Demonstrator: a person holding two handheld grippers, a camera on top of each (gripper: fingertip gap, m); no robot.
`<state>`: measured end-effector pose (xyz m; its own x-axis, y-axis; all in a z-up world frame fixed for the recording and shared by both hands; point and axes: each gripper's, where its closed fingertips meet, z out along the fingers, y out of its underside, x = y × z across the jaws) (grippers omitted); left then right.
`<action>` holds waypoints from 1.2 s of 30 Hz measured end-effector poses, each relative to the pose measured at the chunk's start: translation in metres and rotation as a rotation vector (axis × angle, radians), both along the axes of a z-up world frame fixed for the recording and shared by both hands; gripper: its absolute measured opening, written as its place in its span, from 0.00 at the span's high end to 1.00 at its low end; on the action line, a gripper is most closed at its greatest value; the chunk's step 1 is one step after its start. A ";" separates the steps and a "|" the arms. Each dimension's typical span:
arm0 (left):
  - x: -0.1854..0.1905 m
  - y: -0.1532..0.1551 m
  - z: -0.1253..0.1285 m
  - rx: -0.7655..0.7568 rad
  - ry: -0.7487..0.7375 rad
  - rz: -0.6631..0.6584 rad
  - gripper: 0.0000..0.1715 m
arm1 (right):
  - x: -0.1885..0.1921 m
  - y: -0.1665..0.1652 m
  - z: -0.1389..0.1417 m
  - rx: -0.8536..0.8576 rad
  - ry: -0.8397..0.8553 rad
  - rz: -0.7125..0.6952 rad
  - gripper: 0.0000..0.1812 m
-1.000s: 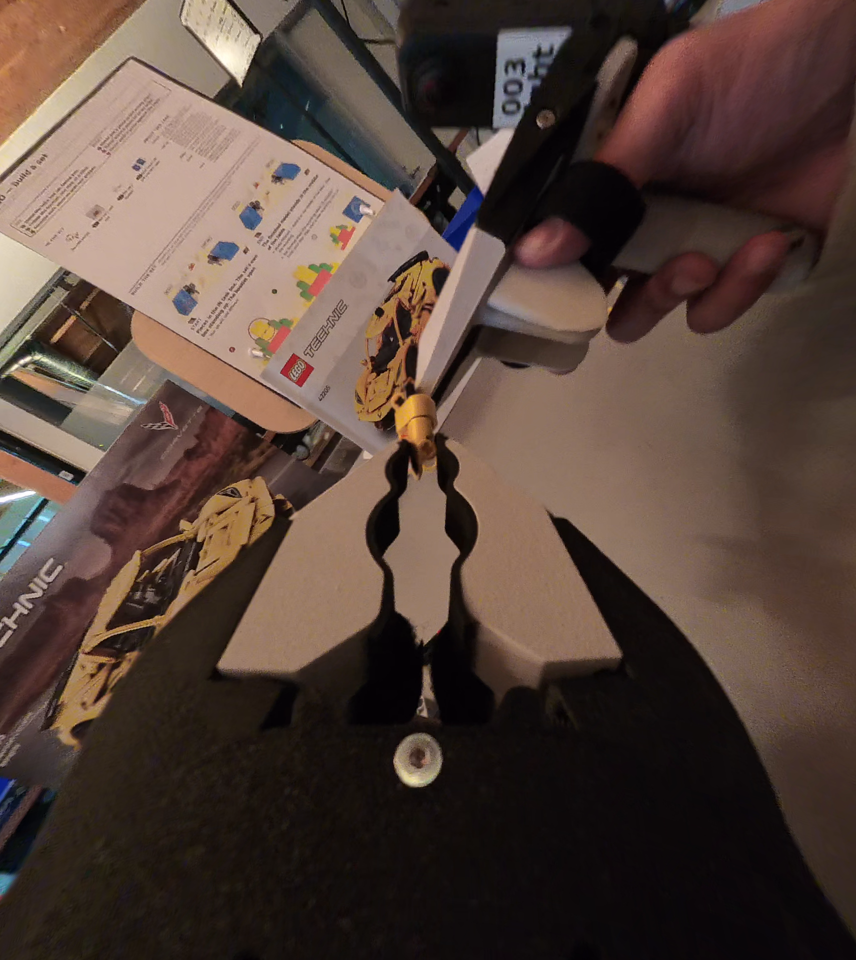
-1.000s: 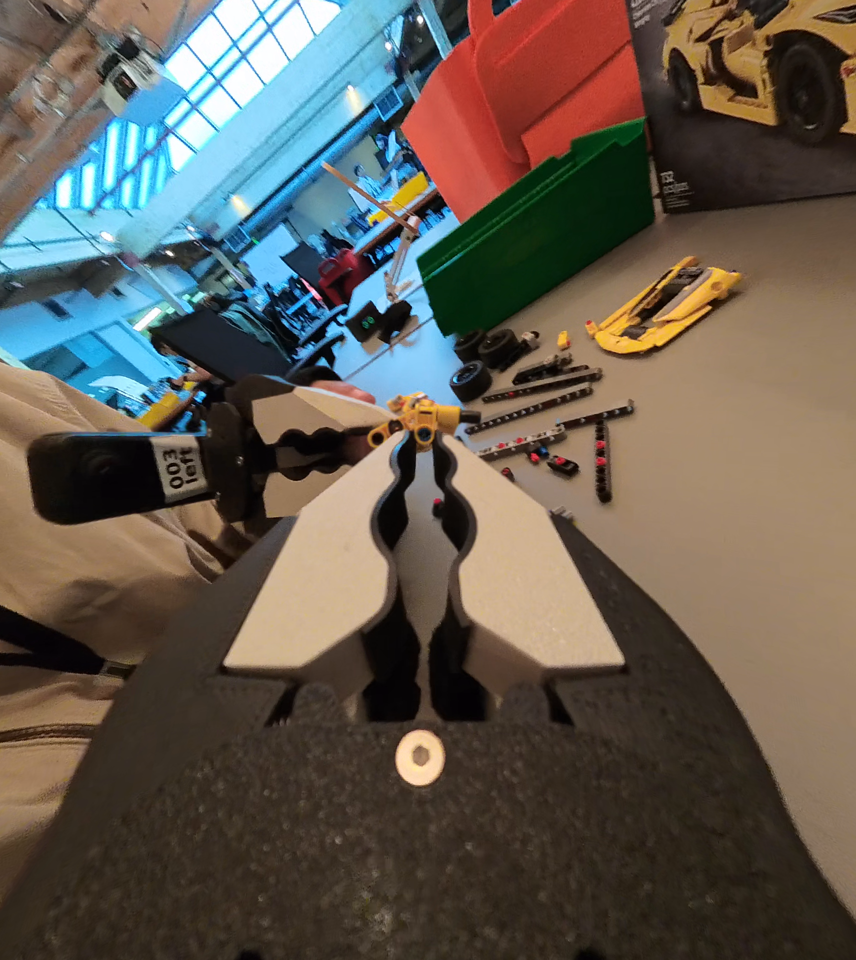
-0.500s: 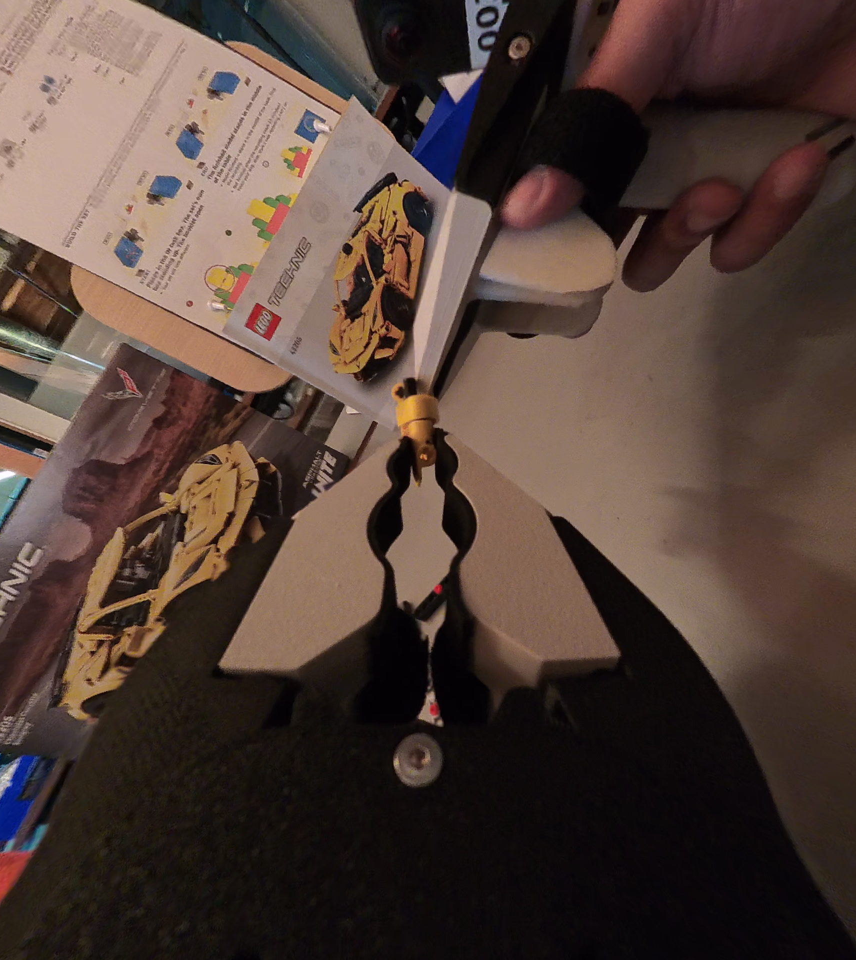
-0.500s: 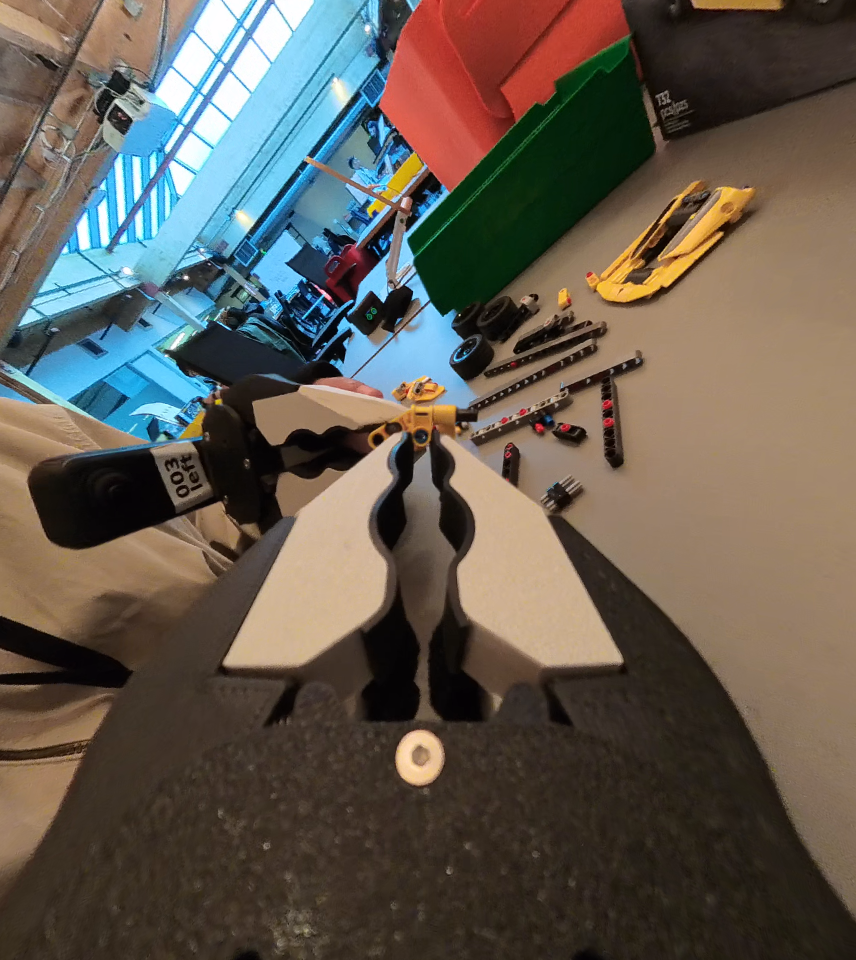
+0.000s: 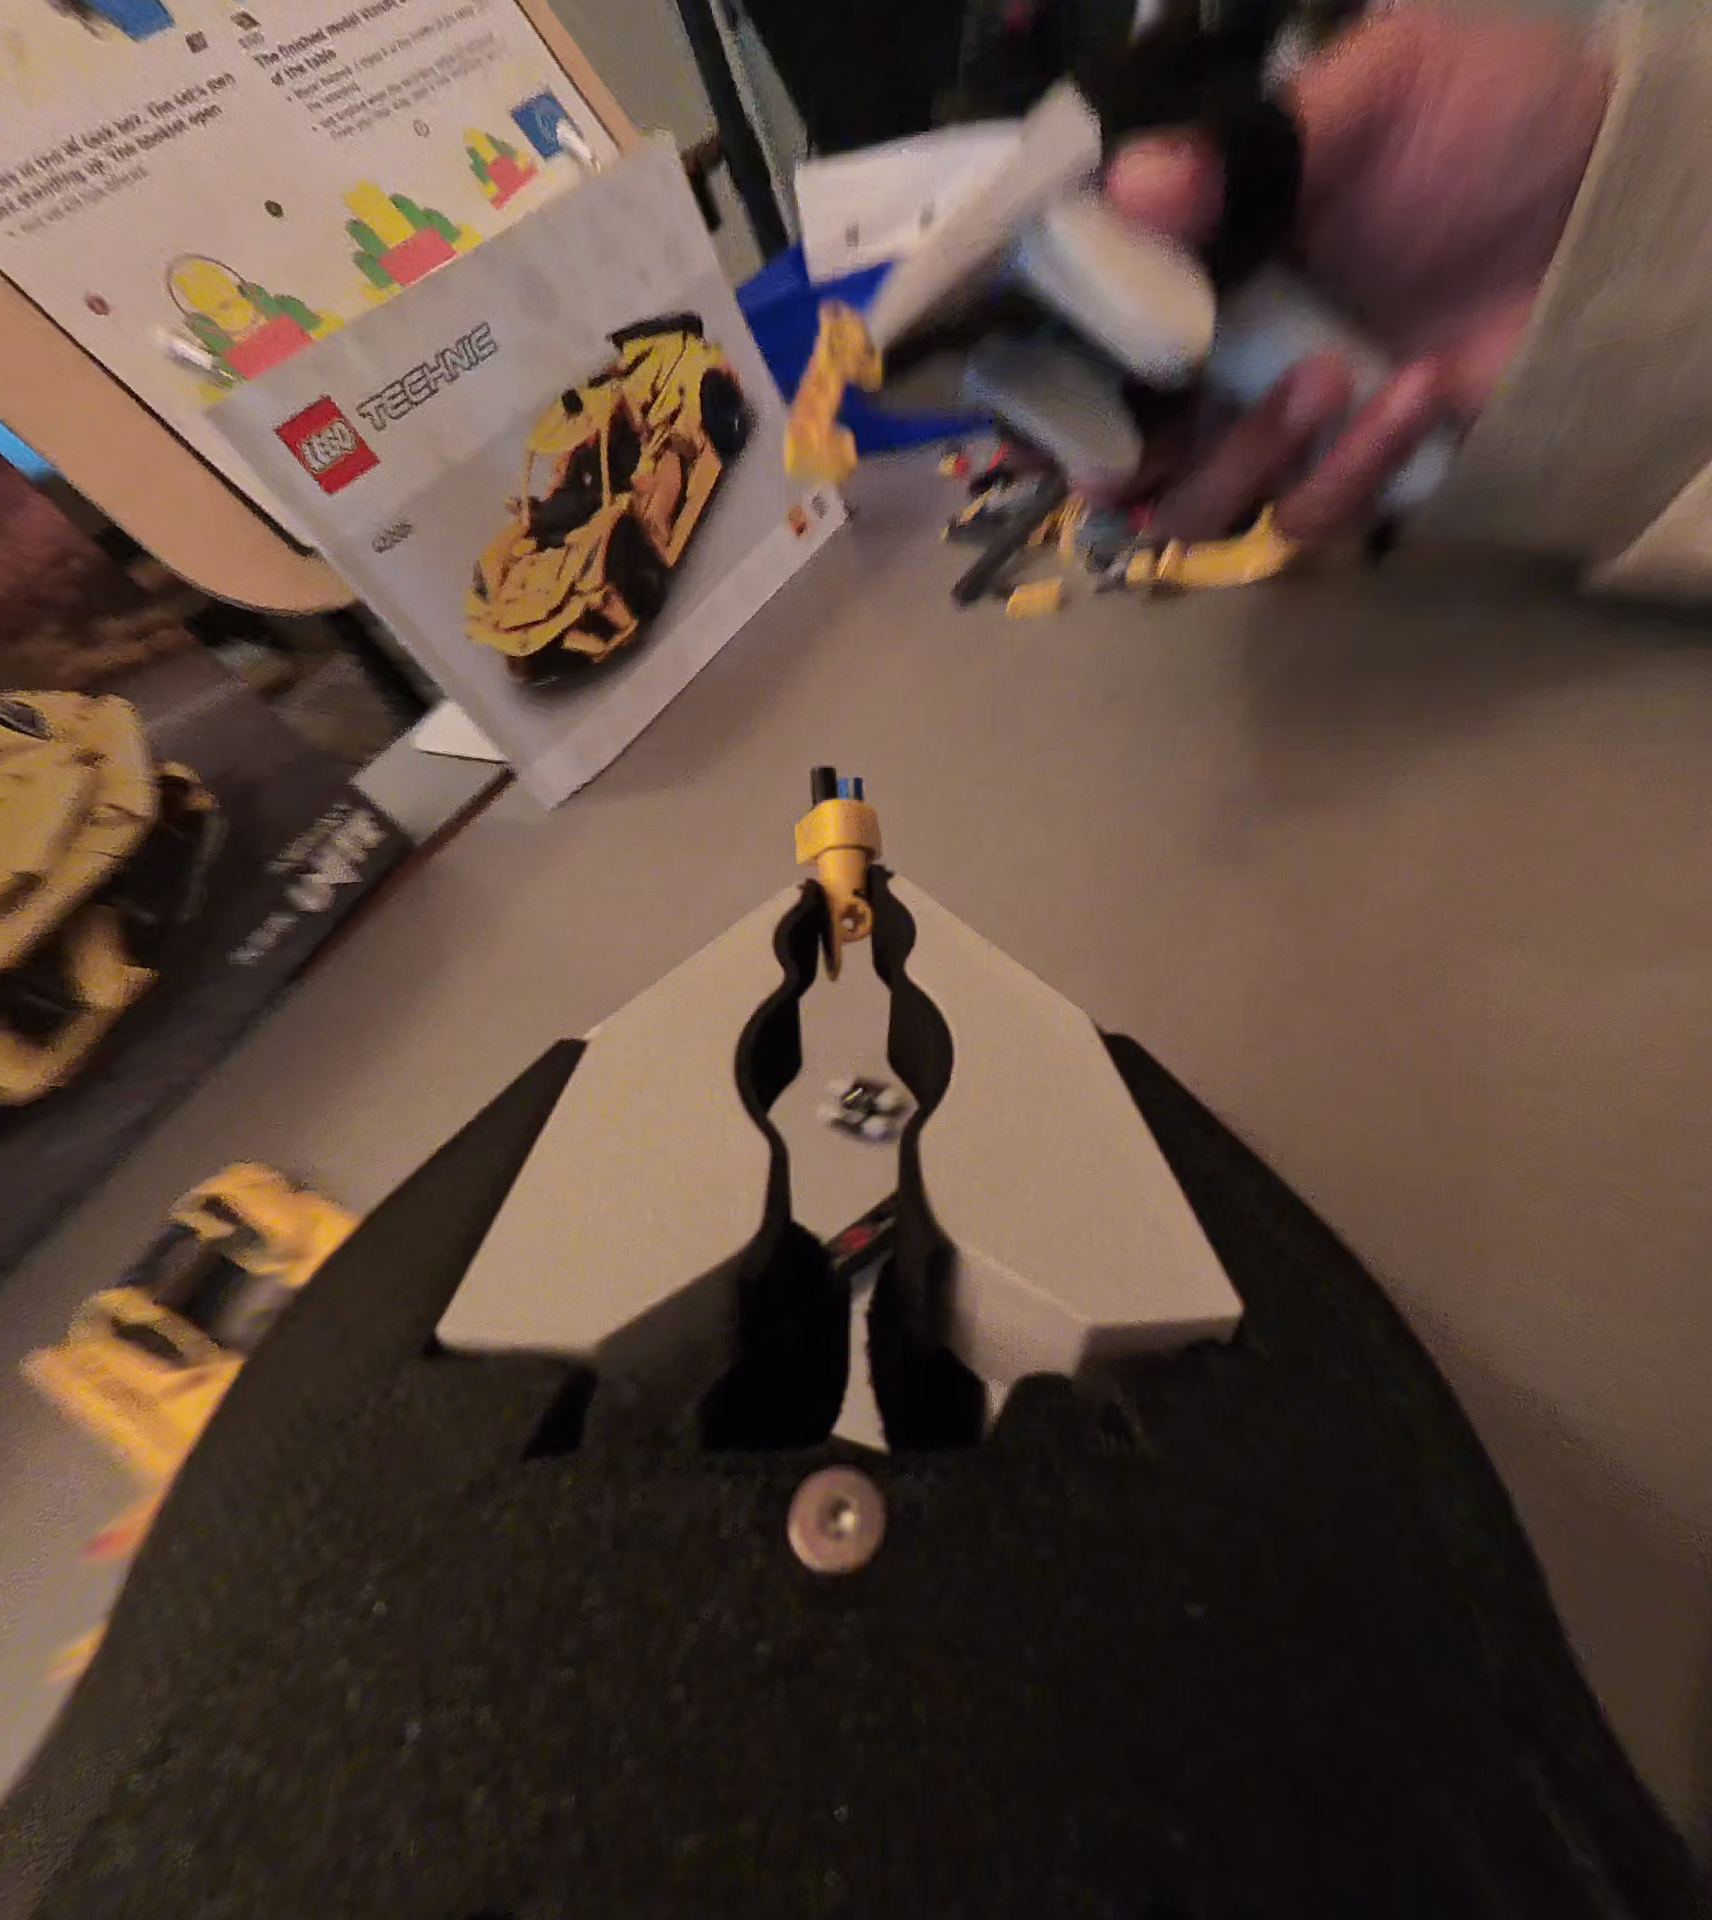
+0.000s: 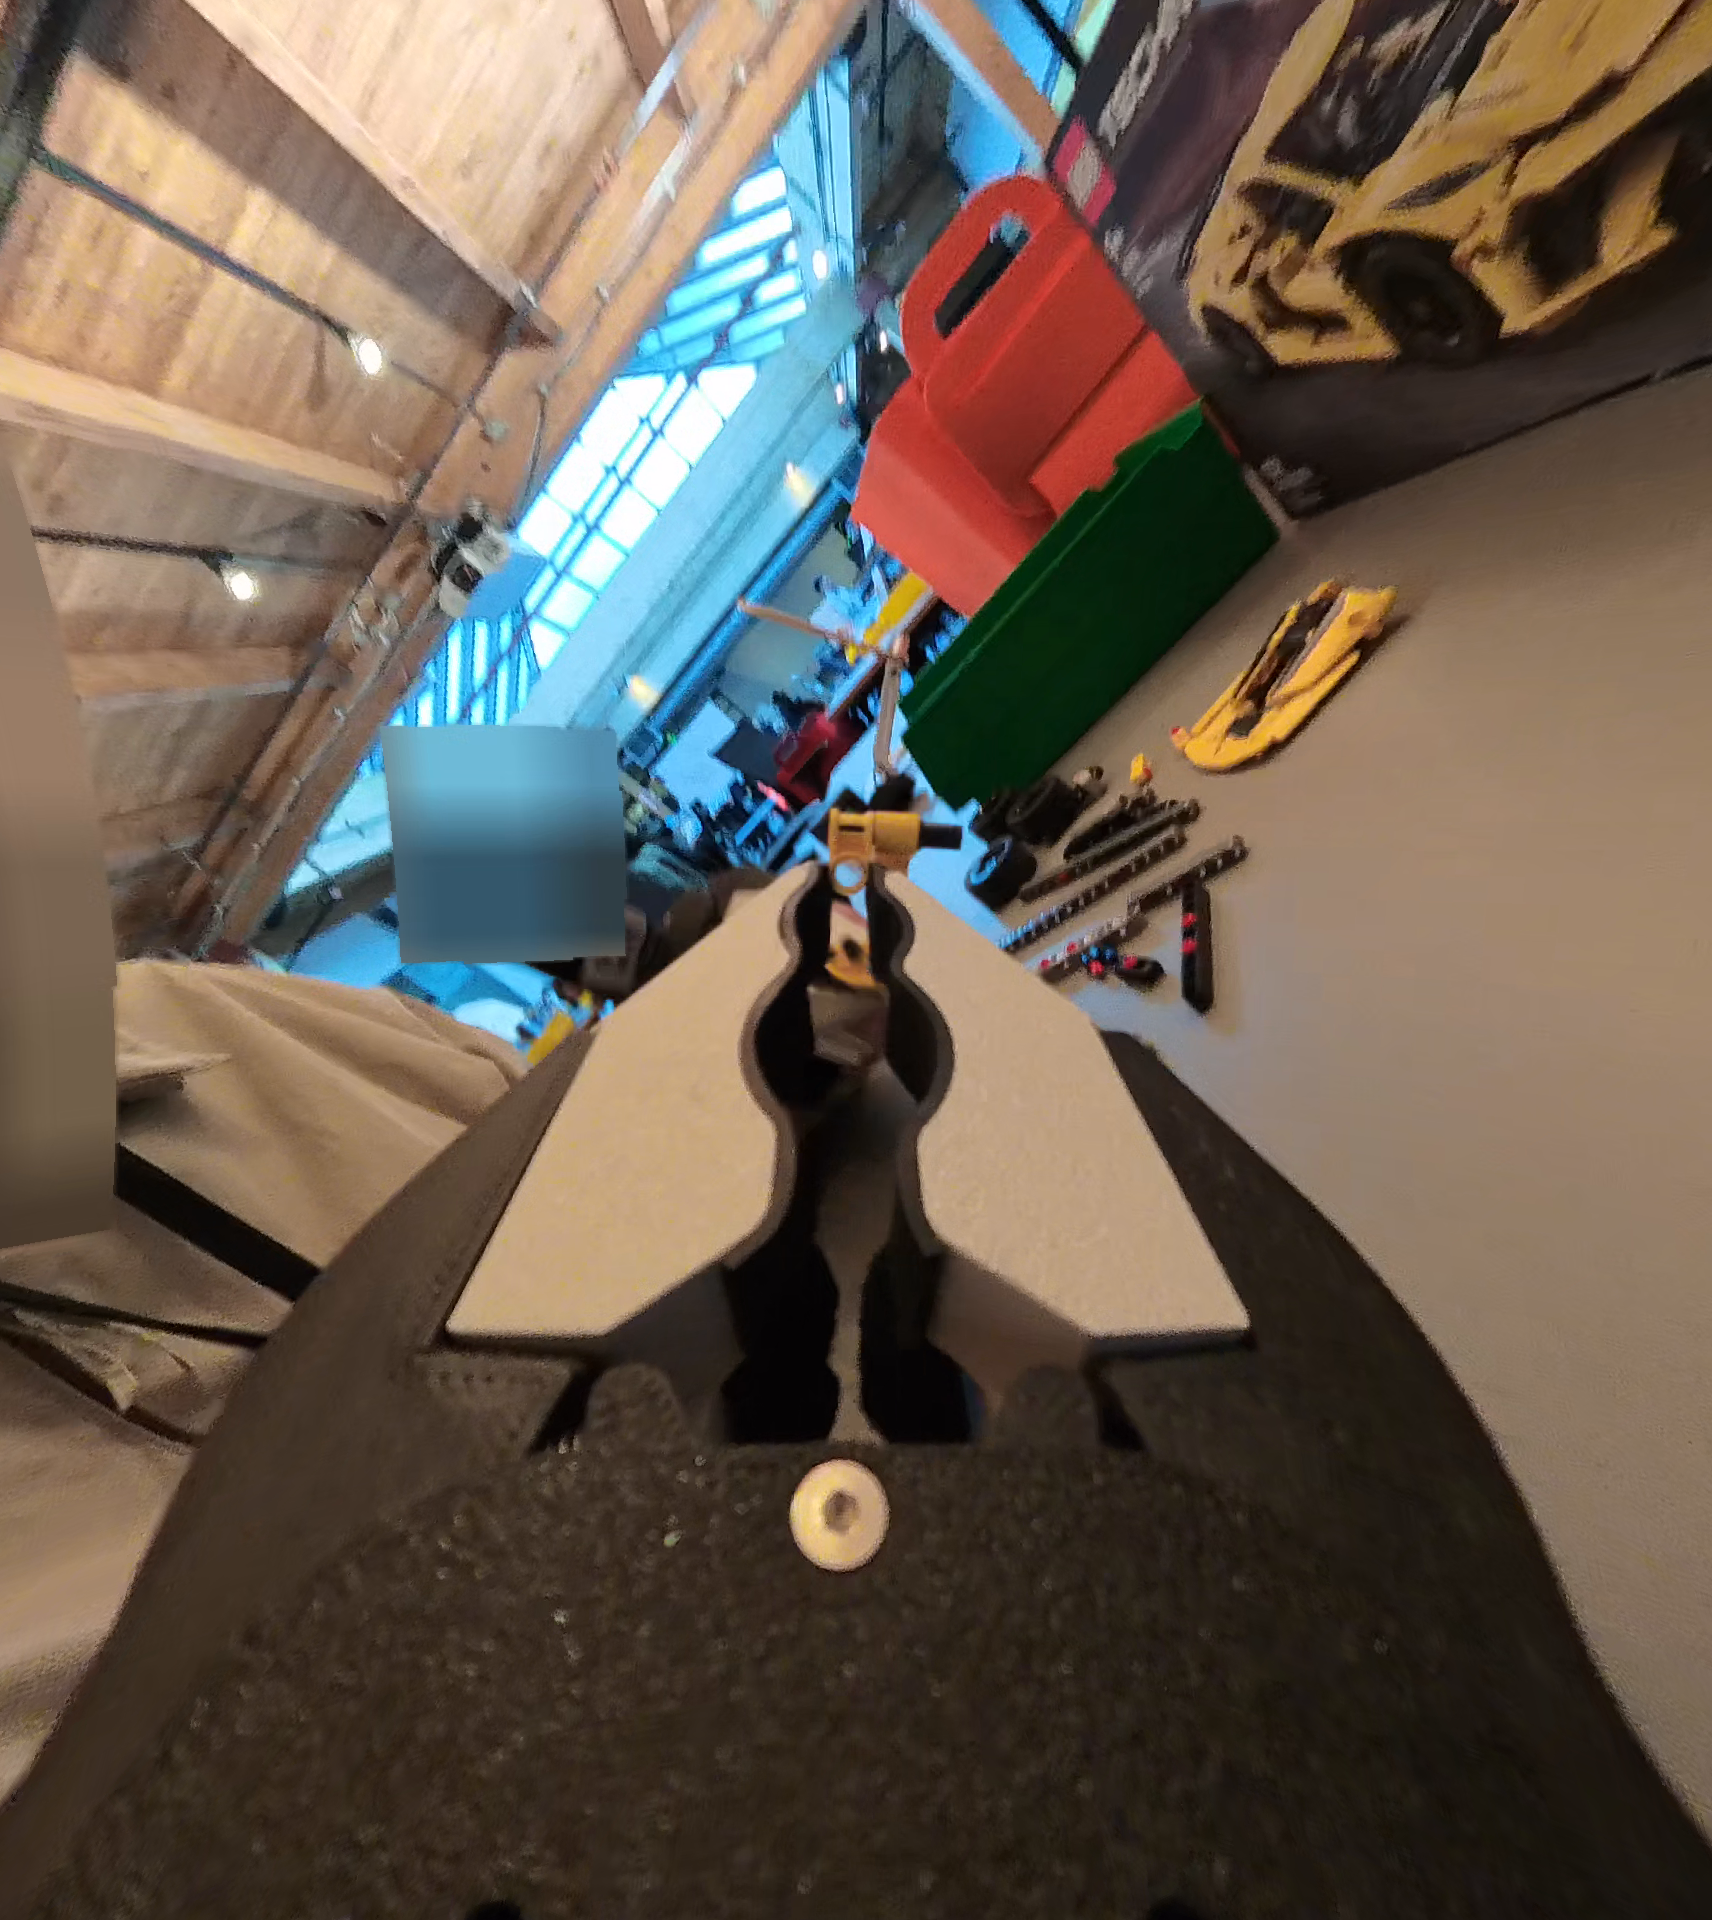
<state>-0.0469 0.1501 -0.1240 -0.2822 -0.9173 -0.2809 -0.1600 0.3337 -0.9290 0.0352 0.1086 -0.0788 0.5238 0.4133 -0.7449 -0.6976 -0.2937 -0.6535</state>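
L gripper (image 5: 839,896): jaws nearly together, clamped on the thin lower tab of a small yellow connector (image 5: 836,836). The rest of the piece stands proud of the tips, w/ a blue-and-black pin end (image 5: 836,784) on top. Only the very tips bite, and the wavy inner pads further back hold nothing. Seen through that gap, under the claw, are tiny pale bits (image 5: 867,1107) and a black/red piece (image 5: 862,1242) on the grey table (image 5: 1351,987).

R gripper (image 6: 850,875): also pinched shut, on the ringed tab of a second yellow connector (image 6: 878,834). Its barrel lies crosswise above the tips, w/ a black pin poking out to the right.

Judgement: both holds are tip-only on a narrow tab, so either piece could swivel. Firm, even squeeze and slow wrist moves, no side load on the pins.

Ahead-left of the L claw: booklet (image 5: 540,499) propped up, instruction sheet (image 5: 208,156) behind it, car box (image 5: 52,831) further left. Low-left, near: yellow car section (image 5: 177,1299), blurred. Ahead-right, well apart: a hand (image 5: 1403,229), heavily smeared, over a scatter of loose parts (image 5: 1122,551).

Ahead-right of the R claw: wheels (image 6: 1003,868), black beams (image 6: 1122,883), yellow body panel (image 6: 1288,675). Beyond those are a green bin (image 6: 1091,623) and a red bin (image 6: 1018,395).
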 end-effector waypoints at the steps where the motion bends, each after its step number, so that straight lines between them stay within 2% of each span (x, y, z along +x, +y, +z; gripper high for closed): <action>1: 0.000 -0.004 0.008 -0.160 0.008 -0.023 0.95 | -0.009 0.003 -0.008 -0.039 -0.050 0.028 0.97; 3: -0.005 -0.011 0.028 -0.492 0.010 -0.117 0.95 | -0.030 0.008 -0.041 -0.172 -0.320 0.074 0.97; 5: -0.009 -0.010 0.042 -0.726 0.003 -0.191 0.95 | -0.050 0.008 -0.073 -0.253 -0.640 0.151 0.96; 7: -0.013 -0.009 0.049 -0.839 -0.002 -0.242 0.95 | -0.065 0.005 -0.095 -0.284 -0.825 0.217 0.96; 10: -0.016 -0.007 0.055 -0.939 -0.008 -0.284 0.95 | -0.075 0.000 -0.118 -0.337 -0.905 0.306 0.96; 12: -0.016 -0.005 0.055 -0.962 -0.007 -0.282 0.95 | -0.076 -0.002 -0.126 -0.363 -0.900 0.322 0.96; 14: -0.016 -0.004 0.053 -0.962 0.002 -0.277 0.95 | -0.075 -0.001 -0.123 -0.365 -0.877 0.317 0.88; 17: -0.014 -0.006 0.047 -0.888 0.012 -0.254 0.95 | -0.074 0.008 -0.078 -0.208 -0.724 0.223 0.88; 20: -0.011 -0.013 0.039 -0.751 0.024 -0.218 0.95 | -0.068 0.017 -0.021 -0.010 -0.479 0.093 0.88; 22: -0.010 -0.017 0.037 -0.712 0.024 -0.212 0.95 | -0.070 0.019 -0.003 0.056 -0.331 0.076 0.89; 27: -0.009 -0.020 0.038 -0.749 0.035 -0.228 0.95 | -0.087 0.023 0.001 0.085 -0.228 0.133 0.93; 33: -0.010 -0.022 0.039 -0.806 0.054 -0.248 0.95 | -0.086 0.025 0.000 0.080 -0.191 0.132 0.96; 36: -0.008 -0.021 0.040 -1.011 0.095 -0.277 0.95 | -0.082 0.029 -0.004 0.061 -0.245 0.086 0.90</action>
